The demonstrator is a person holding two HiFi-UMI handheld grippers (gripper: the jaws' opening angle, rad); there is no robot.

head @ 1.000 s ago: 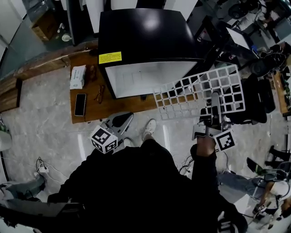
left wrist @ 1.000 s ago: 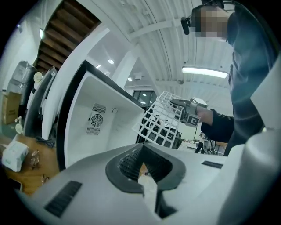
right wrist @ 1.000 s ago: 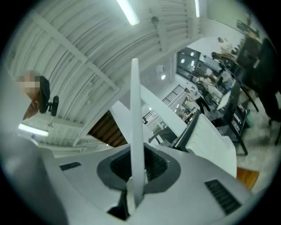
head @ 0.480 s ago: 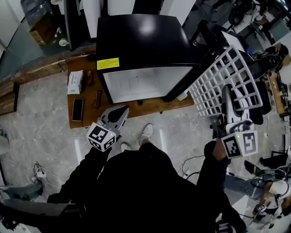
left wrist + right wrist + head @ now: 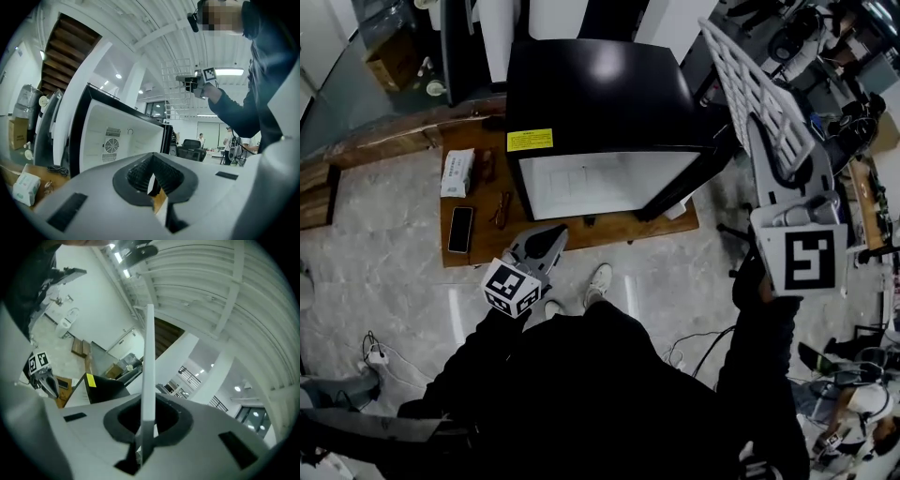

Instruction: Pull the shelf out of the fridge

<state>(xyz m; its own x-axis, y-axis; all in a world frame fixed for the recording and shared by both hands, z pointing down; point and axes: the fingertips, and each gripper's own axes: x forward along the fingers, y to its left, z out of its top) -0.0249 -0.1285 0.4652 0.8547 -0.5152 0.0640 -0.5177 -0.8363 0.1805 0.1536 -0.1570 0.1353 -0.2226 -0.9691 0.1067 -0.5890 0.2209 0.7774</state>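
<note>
The black mini fridge stands on a low wooden platform, its white inside open toward me. The white wire shelf is out of the fridge, held high at the right and turned on edge. My right gripper is shut on its near rim. In the right gripper view the shelf runs as a thin white bar up from between the jaws of the right gripper. My left gripper hovers in front of the fridge, shut and holding nothing. The left gripper view shows the left gripper, the fridge and the raised shelf.
The fridge door hangs open at the right. On the wooden platform lie a tissue pack, a phone and glasses. Office chairs and cables crowd the far right. A shoe stands below the platform.
The right gripper has risen and rolled, and the shelf has gone from lying flat in front of the fridge to standing on edge high at the right. The left gripper has edged up.
</note>
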